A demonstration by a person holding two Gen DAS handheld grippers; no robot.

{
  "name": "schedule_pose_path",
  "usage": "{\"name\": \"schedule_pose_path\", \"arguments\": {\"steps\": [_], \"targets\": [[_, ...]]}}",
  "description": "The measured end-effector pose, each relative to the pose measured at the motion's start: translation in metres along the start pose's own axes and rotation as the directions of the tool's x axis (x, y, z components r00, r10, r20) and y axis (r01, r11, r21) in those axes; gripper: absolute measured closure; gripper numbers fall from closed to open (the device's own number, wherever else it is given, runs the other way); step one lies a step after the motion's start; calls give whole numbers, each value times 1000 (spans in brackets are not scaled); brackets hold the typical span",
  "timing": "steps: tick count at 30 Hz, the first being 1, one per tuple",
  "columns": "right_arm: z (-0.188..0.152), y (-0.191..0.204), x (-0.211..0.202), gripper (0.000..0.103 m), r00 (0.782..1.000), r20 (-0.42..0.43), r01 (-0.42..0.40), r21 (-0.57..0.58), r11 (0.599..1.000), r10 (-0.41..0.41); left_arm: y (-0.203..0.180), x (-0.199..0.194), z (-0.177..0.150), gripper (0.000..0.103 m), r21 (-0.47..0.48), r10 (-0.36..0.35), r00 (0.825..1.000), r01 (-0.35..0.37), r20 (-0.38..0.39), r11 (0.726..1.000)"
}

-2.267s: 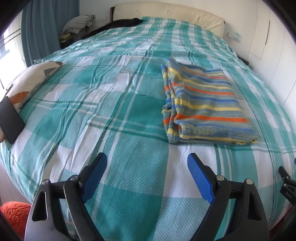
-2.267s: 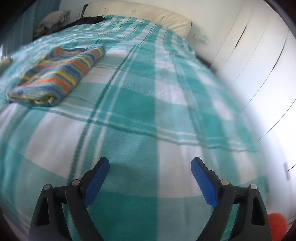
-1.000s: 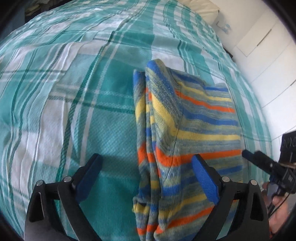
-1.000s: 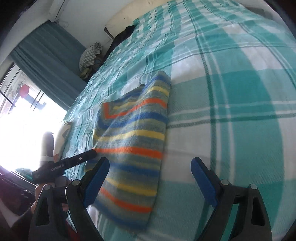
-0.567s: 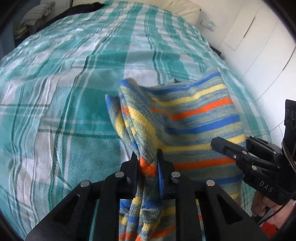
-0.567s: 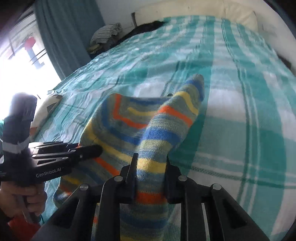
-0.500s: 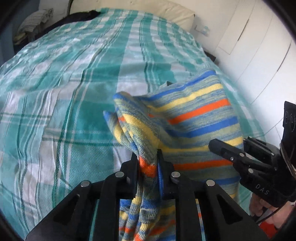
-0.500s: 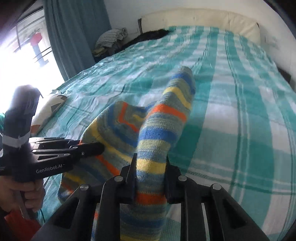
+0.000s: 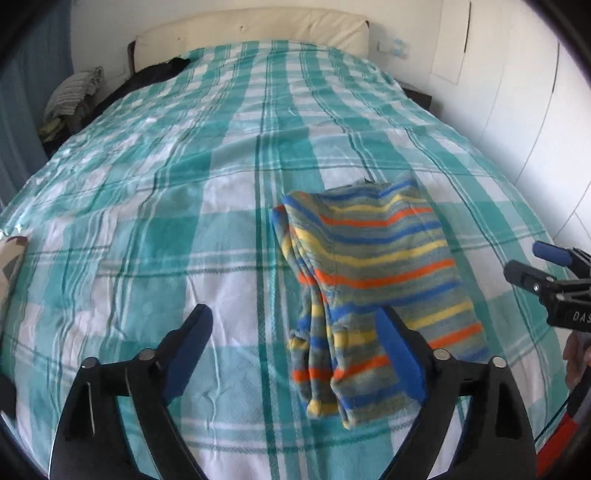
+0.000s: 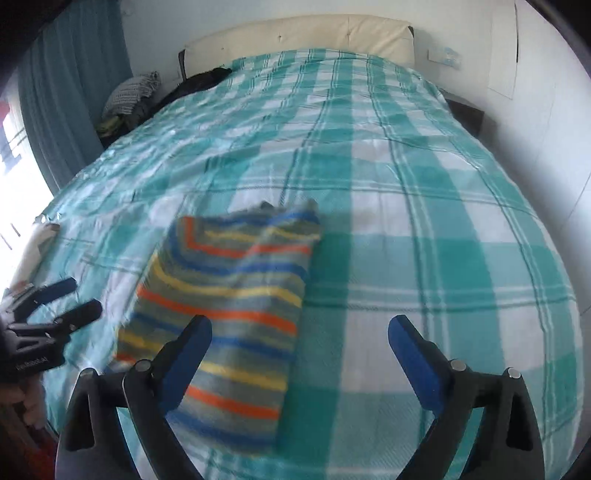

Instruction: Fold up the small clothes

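A small garment (image 9: pixel 369 266) striped in blue, yellow, orange and grey lies folded on the teal checked bedspread (image 9: pixel 184 221). My left gripper (image 9: pixel 293 321) hovers above its near left edge. Its jaws are opening wide and the blue pads touch nothing. In the right wrist view the garment (image 10: pixel 229 295) lies ahead and to the left of my right gripper (image 10: pixel 299 328). That gripper's jaws are also opening, off the cloth, with the left finger over the garment's near part. Each gripper shows in the other view: the right gripper (image 9: pixel 532 262) and the left gripper (image 10: pixel 72 299), both open.
A cream headboard (image 9: pixel 251 26) closes the far end of the bed. Dark clothing (image 9: pixel 159 72) and a pile of striped laundry (image 9: pixel 74 92) sit at the far left. White wardrobe doors (image 9: pixel 517 92) run along the right, a teal curtain (image 10: pixel 66 92) along the left. A patterned cushion (image 9: pixel 11 254) lies at the left edge.
Half a second ago both grippers were shut on the lifted garment. Both have now let go and drawn back and up, and the garment has dropped flat onto the bed.
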State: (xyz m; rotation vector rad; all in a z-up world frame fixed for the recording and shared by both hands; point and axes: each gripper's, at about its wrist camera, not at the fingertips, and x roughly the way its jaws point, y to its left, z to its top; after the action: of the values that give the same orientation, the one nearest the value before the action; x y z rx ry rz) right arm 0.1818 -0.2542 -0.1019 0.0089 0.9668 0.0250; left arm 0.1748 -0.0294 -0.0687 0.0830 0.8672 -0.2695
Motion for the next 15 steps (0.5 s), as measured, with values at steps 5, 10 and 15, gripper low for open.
{"name": "schedule_pose_path", "arguments": {"steps": [5,10,15], "targets": [[-43,3,-55,0,1000,13,27,-27,999,-27,-20,-58,-13,2,24,78,993,-80,85,996],[-62,22,-108,0,998,60,34,-26,999,-33,-31,-92,-13,1,19,159,983,-162,91,987],[-68,40,-144,0,994,96,50,-37,998,-46,-34,-125,-20,1,-2,131,986,-132,101,991]]}}
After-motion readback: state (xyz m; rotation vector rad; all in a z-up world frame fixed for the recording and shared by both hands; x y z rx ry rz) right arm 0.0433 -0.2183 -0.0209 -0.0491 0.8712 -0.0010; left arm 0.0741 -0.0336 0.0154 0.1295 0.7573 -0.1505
